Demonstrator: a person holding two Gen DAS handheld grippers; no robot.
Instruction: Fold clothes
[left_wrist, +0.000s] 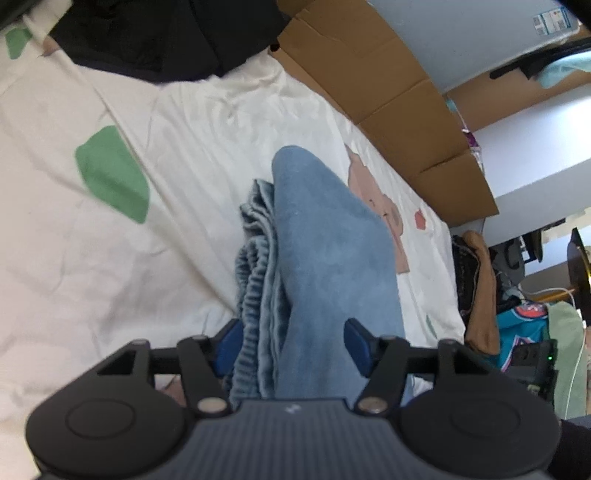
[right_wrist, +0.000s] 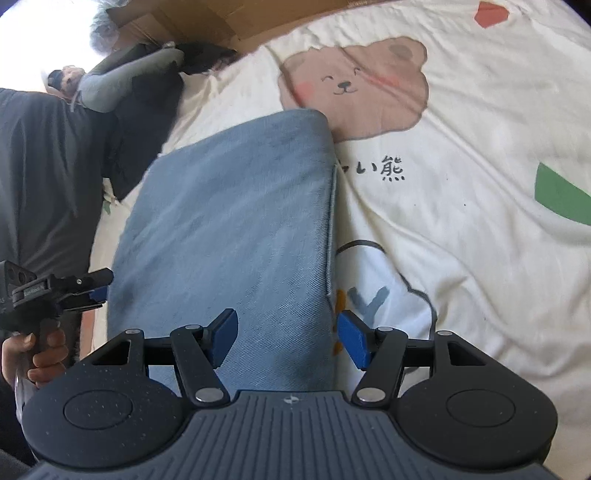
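On the bed sheet, black printed characters beside a brown bear drawing; the last one reads "熊", the ones before partly hidden by cloth. On the left tool's camera mount, seen in the right wrist view, small white lettering, too small to read. On the pale wall far away in the left wrist view, one label sticker, also not readable.

One folded blue garment lying on the bed, its ribbed waistband bunched on the left side in the left wrist view. Two tools in all. Left tool spread wide, its blue pads on either side of the garment's near end, not pinching it. Right tool also spread, pads standing over the garment's near edge. One hand gripping the left tool's handle. One flattened cardboard box along the bed's far side; one dark clothes pile at the bed's top.
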